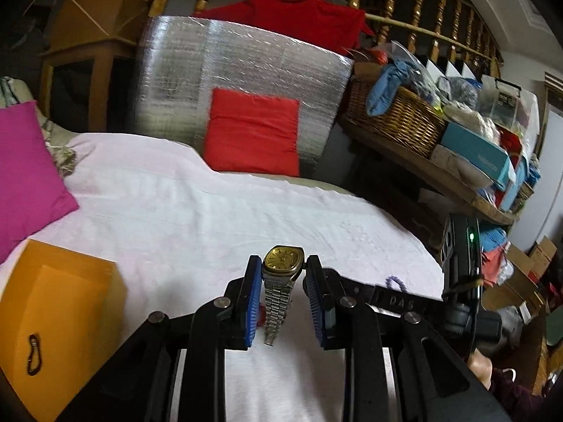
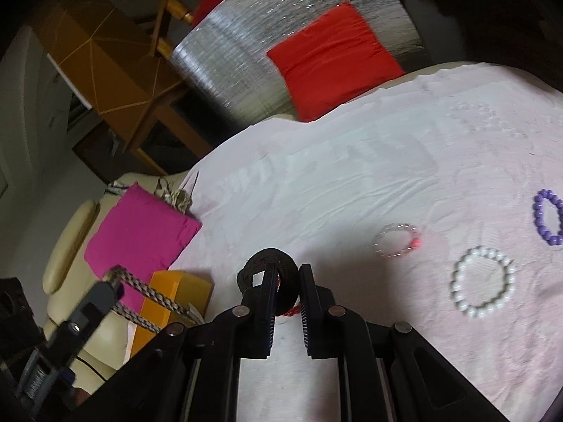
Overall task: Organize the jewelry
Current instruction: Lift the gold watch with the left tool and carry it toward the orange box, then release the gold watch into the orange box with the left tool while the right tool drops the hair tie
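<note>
Left gripper [image 1: 283,277] pinches a gold-faced watch [image 1: 282,259]; right gripper [image 2: 285,283] clamps a black band [image 2: 271,276] over pink bedspread [image 2: 334,176].

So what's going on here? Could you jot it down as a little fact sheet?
Setting: bed covered by a pale pink sheet
Left tool: shut on a gold-faced watch, its metal band hanging down
Right tool: shut on a black band
Loose on sheet: white bead bracelet, purple bead bracelet, clear bracelet with a red bead
Container: orange box at the sheet's left edge
Cushions: red, magenta
</note>
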Available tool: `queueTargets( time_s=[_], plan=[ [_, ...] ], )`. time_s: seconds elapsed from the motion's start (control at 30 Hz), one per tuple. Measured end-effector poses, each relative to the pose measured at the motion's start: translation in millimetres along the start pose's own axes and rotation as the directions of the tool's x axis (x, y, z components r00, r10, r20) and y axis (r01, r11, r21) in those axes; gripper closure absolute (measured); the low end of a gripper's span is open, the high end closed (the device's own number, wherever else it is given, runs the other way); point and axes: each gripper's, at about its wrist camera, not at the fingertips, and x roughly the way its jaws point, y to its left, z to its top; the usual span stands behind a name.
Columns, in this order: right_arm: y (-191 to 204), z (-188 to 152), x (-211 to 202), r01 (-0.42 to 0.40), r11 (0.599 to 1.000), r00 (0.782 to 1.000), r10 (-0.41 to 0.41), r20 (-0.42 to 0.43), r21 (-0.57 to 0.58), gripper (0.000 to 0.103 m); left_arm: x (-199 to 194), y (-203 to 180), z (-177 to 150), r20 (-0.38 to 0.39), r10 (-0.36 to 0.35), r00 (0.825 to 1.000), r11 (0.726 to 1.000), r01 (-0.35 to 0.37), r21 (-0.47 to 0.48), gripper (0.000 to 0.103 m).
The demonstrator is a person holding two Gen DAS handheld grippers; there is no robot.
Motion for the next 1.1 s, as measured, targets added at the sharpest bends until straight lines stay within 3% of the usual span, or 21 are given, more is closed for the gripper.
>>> queueTargets(
  time_s=[0.23, 0.4, 0.63, 0.8, 1.0, 1.1],
  plan=[
    [42.9, -19.4, 22.5, -0.045, 0.996, 0.998, 0.042, -0.037, -0.08, 0.089, -37.1, 40.2, 10.7, 0.092, 0.14, 0.986, 0.989, -0.135, -0.06, 0.076],
    [83.9, -38.2, 42.9, -0.105, 0.983, 0.992, 0.093, -0.084, -0.153, 0.089, -67.2, 85.5, 13.1, 0.129, 0.287, 0.949, 0.954, -0.27, -0.131, 0.076],
    [137.1, -60.3, 69.4, -0.174, 0.95, 0.981, 0.146, -0.125, -0.258, 0.089, -84.5, 139.0, 4.7, 0.096, 0.447, 0.889, 0.881, -0.419, -0.218, 0.076],
    [157.2, -74.5, 86.3, -0.195, 0.935, 0.975, 0.151, -0.165, -0.297, 0.089, -70.3, 170.0, -6.4, 0.038, 0.477, 0.878, 0.85, -0.451, -0.272, 0.076],
    [169.7, -84.4, 95.9, -0.195, 0.918, 0.973, 0.137, -0.186, -0.345, 0.089, -37.3, 198.4, -17.0, -0.066, 0.45, 0.89, 0.838, -0.447, -0.312, 0.076],
    [176.1, -81.4, 99.9, -0.202, 0.914, 0.972, 0.143, -0.184, -0.352, 0.089, -37.1, 205.2, -22.2, -0.078, 0.481, 0.873, 0.811, -0.477, -0.339, 0.076]
  ],
)
